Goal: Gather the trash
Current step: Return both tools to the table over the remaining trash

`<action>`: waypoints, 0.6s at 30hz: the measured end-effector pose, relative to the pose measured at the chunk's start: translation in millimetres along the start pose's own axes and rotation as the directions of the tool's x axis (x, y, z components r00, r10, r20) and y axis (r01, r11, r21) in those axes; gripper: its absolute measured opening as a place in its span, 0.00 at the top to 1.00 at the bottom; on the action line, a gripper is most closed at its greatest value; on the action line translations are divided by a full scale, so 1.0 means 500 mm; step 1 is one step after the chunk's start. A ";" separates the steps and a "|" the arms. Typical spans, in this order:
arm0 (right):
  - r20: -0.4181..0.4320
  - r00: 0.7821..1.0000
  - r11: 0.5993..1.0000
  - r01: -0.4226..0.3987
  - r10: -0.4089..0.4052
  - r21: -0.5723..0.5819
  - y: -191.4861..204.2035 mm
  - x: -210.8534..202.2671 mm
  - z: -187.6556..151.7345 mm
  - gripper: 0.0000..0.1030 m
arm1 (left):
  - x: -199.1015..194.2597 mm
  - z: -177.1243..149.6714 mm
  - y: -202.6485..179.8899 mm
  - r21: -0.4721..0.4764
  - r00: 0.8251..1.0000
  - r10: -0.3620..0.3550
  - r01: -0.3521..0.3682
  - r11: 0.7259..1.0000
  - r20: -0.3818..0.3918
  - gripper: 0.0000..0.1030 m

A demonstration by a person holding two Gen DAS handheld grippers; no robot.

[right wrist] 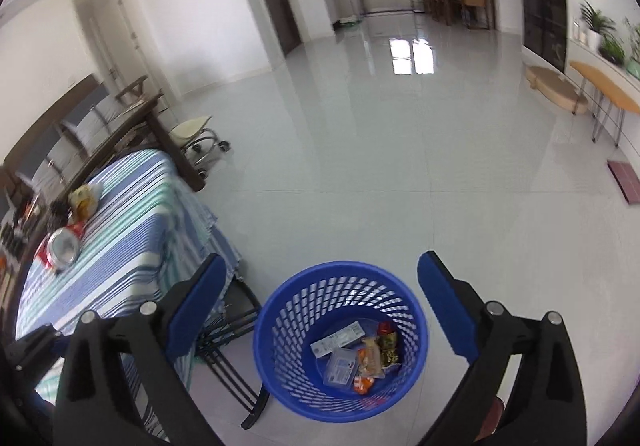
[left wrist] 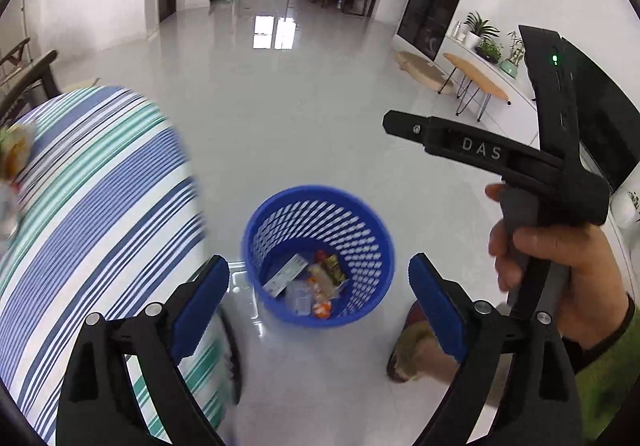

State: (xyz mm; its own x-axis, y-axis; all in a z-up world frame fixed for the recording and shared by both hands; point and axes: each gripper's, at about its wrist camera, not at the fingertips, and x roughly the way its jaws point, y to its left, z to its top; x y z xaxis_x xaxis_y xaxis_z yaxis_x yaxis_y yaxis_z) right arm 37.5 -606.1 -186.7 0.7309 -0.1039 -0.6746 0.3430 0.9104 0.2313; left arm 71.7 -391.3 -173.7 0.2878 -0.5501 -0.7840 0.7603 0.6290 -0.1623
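**Blue basket holding wrappers, both grippers hanging open above it**

Blue plastic mesh is forming the wall of a round basket (left wrist: 256, 242) that is standing on the glossy pale floor (left wrist: 304, 106), low and centre in the left wrist view and lower centre in the right wrist view (right wrist: 280, 330). Wrappers (left wrist: 316, 286) are lying at its bottom: a flat white packet, a clear plastic piece, yellow-brown and orange-red snack bags (their print is too small to read). In the right wrist view the same heap (right wrist: 360, 358) is sitting toward the right of the basket's base.

The left gripper (left wrist: 319, 306) is hanging over the basket with its blue-padded fingers spread wide and nothing between them. The right gripper (right wrist: 320, 310) is likewise standing wide open and gripping nothing, its pads framing the basket's rim. At the right of the left wrist view, the right hand (left wrist: 560, 270) is wrapping around the black handle marked DAS.

A table under a blue, green and white striped cloth (right wrist: 132, 238) is filling the left side of both views, just beside the basket. On it, at the left of the right wrist view, a crushed silver-and-red can (right wrist: 60, 248) is lying on its side, and farther back a crumpled yellowish wrapper (right wrist: 84, 200) is resting near the table's far end. In the left wrist view that wrapper (left wrist: 14, 150) is showing blurred at the left edge.
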 end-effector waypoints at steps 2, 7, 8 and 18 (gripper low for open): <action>0.011 1.000 0.997 -0.014 0.015 -0.080 0.063 -0.009 -0.021 0.09 | -0.039 -0.038 0.040 0.002 0.998 0.060 -0.060 0.998 -0.002 0.12; -0.020 0.997 0.967 -0.073 0.070 -0.243 0.222 -0.025 -0.091 0.07 | -0.116 -0.119 0.175 -0.050 0.975 0.219 -0.220 0.974 -0.023 0.12; -0.036 0.996 0.959 -0.088 0.081 -0.271 0.257 -0.025 -0.108 0.07 | -0.126 -0.132 0.205 -0.074 0.970 0.240 -0.242 0.968 -0.033 0.12; -0.177 0.973 0.891 -0.211 0.150 -0.401 0.527 0.009 -0.163 0.07 | -0.223 -0.184 0.469 -0.201 0.919 0.387 -0.394 0.897 -0.074 0.11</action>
State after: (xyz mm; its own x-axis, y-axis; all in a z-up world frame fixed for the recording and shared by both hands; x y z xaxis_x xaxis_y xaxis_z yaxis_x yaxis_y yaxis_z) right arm 82.9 -333.8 -186.0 0.6578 0.1065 -0.7457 -0.0849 0.9941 0.0671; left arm 164.0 -131.8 -179.5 0.5153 -0.2215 -0.8279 0.4514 0.8913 0.0425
